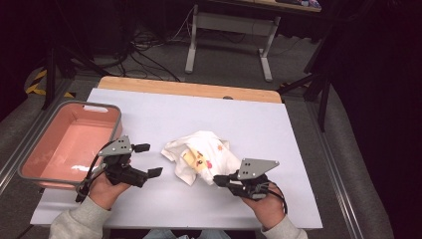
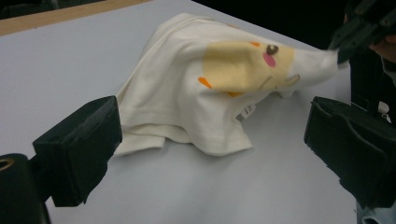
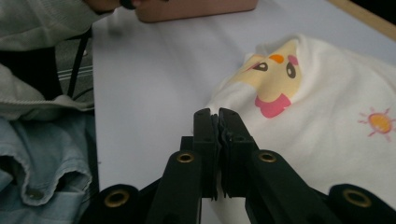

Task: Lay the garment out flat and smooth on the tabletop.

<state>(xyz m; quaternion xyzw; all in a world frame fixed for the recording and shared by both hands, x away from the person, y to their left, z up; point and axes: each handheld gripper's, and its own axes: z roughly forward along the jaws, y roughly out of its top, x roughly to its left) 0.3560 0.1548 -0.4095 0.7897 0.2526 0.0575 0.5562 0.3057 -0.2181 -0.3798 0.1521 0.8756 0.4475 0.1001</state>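
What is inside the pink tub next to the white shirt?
The pink tub looks empty: the high view shows just its bare pink floor with a shiny glare spot. The corner nearest the left tool is hidden behind the tub's near wall and the hand, so something small could sit there.

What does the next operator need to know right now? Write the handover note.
Right gripper: shut on the shirt, pinching its near edge and lifting it slightly.
Left gripper: open, holding nothing, just left of the shirt with its jaws aimed at it.
Shirt: white with a cartoon print, crumpled at the middle of the table.
Bin: pink, at the table's left edge, nothing in it.
Done: one edge gripped.
Left: probably grab the shirt with the left gripper, then spread or fold it, or move it to the bin.
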